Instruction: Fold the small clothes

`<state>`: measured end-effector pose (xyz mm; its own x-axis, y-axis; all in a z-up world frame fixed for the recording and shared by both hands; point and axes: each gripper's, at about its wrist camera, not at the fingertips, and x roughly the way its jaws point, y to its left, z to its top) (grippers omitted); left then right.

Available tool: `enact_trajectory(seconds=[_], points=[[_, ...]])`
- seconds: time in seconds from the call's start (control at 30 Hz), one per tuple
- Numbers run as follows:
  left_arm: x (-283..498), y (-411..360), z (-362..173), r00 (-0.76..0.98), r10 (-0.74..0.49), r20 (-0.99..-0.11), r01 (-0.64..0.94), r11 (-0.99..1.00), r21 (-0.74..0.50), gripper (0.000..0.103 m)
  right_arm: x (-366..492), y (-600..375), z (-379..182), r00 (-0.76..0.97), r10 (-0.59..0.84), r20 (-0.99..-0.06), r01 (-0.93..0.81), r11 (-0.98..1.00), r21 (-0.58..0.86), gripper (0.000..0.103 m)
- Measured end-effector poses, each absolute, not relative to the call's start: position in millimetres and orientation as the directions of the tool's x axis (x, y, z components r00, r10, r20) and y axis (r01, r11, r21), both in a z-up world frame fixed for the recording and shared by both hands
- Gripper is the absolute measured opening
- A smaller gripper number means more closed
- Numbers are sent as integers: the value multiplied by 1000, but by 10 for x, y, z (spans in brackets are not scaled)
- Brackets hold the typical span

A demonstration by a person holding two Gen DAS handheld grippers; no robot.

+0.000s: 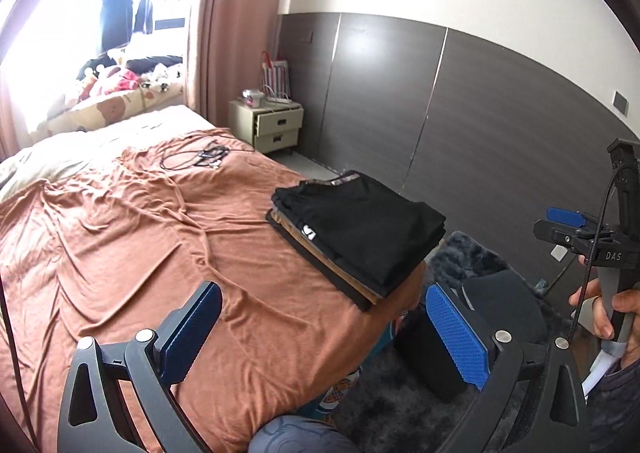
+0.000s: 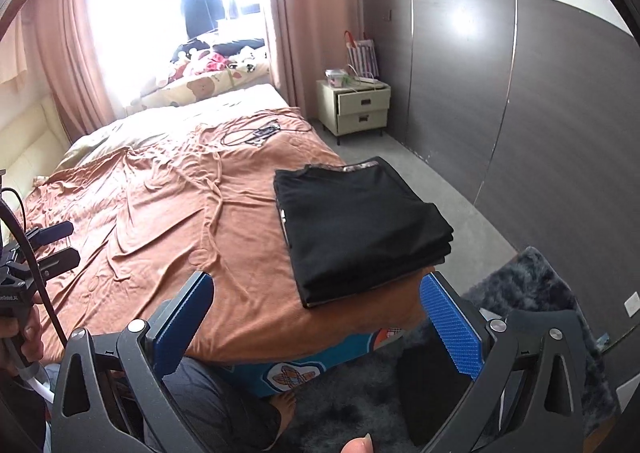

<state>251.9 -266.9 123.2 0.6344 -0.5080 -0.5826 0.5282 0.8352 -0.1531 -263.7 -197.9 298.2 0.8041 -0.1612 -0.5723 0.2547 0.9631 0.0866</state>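
The left hand-held gripper and right hand-held gripper both gape wide and empty. Just beyond their blue pads, untouched, the stack of folded clothes rests near the bed corner.

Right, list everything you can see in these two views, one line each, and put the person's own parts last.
Folded clothes: one stack, black on top, tan layers beneath, near corner of bed.
Bed cover: one, rust brown, wrinkled.
Cables: one tangle, black, far part of cover.
Nightstand: one, cream, by the dark wall panels.
Striped bag: one, on nightstand.
Curtain: pink, beside window.
Rug: dark grey, floor.
Left gripper: blue pads, open, empty.
Right gripper: blue pads, open, empty.
Right hand: holding the right gripper's handle.
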Motion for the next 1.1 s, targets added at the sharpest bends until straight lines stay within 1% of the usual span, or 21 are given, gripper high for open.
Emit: enact_trajectory(seconds=[0.13,0.27,0.53,0.63,0.9,1.1], points=[[2368,-2485,1344,664,-497,-558,510,847,-149,103,-2716,-1850,3052,817,-160,-554,240,968,75,103],[2192,-2316,1406,701,-471,-535,485,865,-126,103,-2806,-1687,3088,825,-194,-531,253,967,41,103],[1906,-1890,1485,755,-428,-497,423,897,-131,103,-2967,-1316,3086,862,-157,-482,193,981,26,103],[1770,-1729,1492,791,-389,-473,375,918,-130,103,-3019,-1249,3030,874,-140,-466,172,985,28,103],[1358,-1335,1443,843,-329,-427,306,944,-124,103,-3189,-1099,2787,908,-89,-410,118,992,47,103],[1121,-1108,1363,868,-272,-415,251,962,-107,103,-3299,-1013,2550,922,-72,-381,96,994,45,103]])
